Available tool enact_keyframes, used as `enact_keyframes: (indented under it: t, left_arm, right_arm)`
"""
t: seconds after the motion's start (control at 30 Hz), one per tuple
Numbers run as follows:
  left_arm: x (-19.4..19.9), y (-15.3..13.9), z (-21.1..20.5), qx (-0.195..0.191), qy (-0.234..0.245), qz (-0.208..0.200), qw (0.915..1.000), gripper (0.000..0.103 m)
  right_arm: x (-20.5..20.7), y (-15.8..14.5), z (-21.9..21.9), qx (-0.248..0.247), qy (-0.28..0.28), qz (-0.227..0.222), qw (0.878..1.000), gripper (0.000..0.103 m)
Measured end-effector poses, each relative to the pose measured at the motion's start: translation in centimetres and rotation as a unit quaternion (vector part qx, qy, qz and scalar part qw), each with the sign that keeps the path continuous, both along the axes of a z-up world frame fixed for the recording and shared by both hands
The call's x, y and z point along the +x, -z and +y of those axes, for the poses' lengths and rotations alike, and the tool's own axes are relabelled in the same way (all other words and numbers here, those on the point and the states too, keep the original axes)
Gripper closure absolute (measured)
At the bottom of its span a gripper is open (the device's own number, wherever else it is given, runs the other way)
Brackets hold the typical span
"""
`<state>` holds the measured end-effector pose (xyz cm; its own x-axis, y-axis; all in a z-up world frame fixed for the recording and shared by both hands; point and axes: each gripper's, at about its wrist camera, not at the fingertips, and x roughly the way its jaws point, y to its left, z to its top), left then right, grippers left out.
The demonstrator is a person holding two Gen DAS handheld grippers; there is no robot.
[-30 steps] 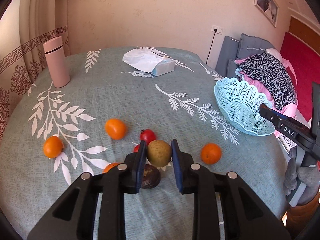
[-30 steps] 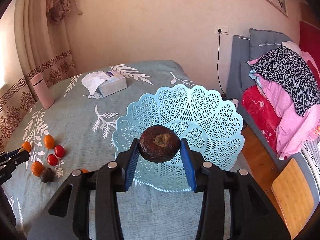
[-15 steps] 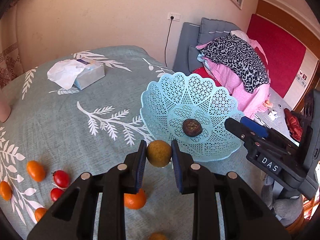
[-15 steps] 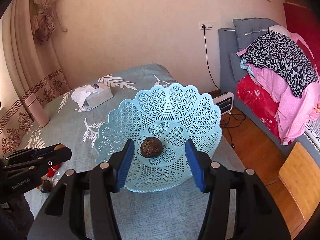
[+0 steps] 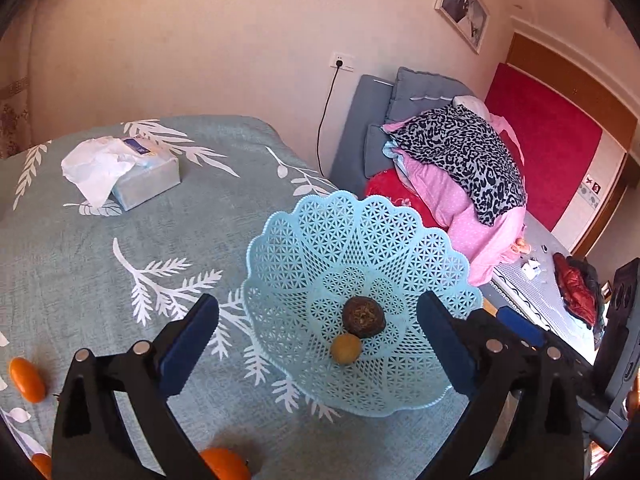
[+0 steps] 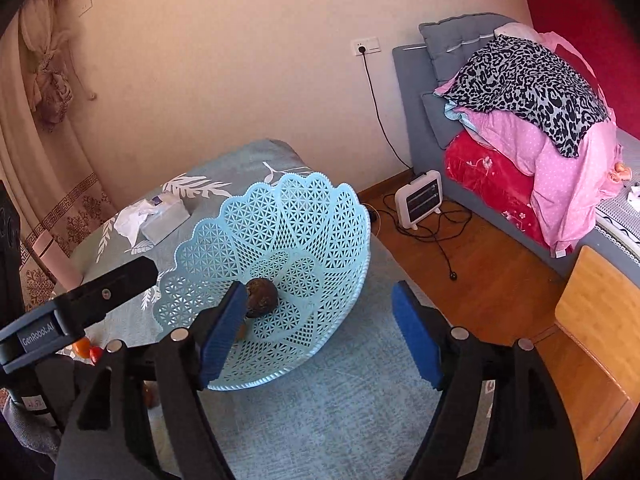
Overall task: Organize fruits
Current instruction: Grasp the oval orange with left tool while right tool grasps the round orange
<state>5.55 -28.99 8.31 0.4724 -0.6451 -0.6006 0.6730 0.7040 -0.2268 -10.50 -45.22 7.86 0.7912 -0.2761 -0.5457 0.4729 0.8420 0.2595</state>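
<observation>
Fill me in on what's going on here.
A person with a handheld gripper in each hand is sorting fruit into a light blue lattice basket on a teal leaf-print tablecloth. Two pieces lie touching at the basket's bottom: a dark brown wrinkled fruit and a yellow-green fruit. The left gripper and right gripper are both open and empty above the basket. Several oranges are on the cloth, beside a tissue box.
</observation>
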Motion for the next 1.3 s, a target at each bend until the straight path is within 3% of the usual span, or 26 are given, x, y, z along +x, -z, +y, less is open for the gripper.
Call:
enact_keyframes:
  t: [0.2, 0.37, 0.7, 0.77, 1.0, 1.17, 1.3]
  left_arm:
    - [0.7, -1.6, 3.1, 0.028, -0.062, -0.047, 0.9966, 0.005]
    - [1.2, -2.7, 7.3, 0.03, -0.118, -0.068, 0.9902, 0.005]
    - [1.3, -2.3, 17.0, 0.081, -0.223, -0.095, 0.9668, 0.005]
    - [1.2, -1.8, 19.0, 0.092, -0.24, -0.089, 0.9622, 0.005]
    - [1.7, 0.5, 25.8, 0.102, -0.302, -0.044, 0.9469, 0.005]
    - [3.2, 2.8, 29.7, 0.115, -0.356, 0.005, 0.9274, 0.005]
    - [4.3, 4.7, 31.2, 0.107, -0.358, 0.048, 0.9261, 0.007]
  right_arm:
    - [0.3, -0.4, 2.5, -0.014, -0.045, 0.0, 0.999, 0.027]
    - [1.4, -0.7, 6.6, -0.035, -0.108, 0.01, 0.993, 0.027]
    - [3.4, -0.1, 13.2, -0.046, -0.219, 0.042, 0.974, 0.026]
    - [3.7, 0.3, 14.0, -0.043, -0.232, 0.049, 0.97, 0.021]
    - [4.3, 1.2, 15.3, -0.038, -0.254, 0.067, 0.964, 0.021]
    - [4.8, 1.7, 15.7, -0.036, -0.263, 0.078, 0.961, 0.021]
    - [5.1, 2.1, 15.9, -0.036, -0.267, 0.086, 0.959, 0.021]
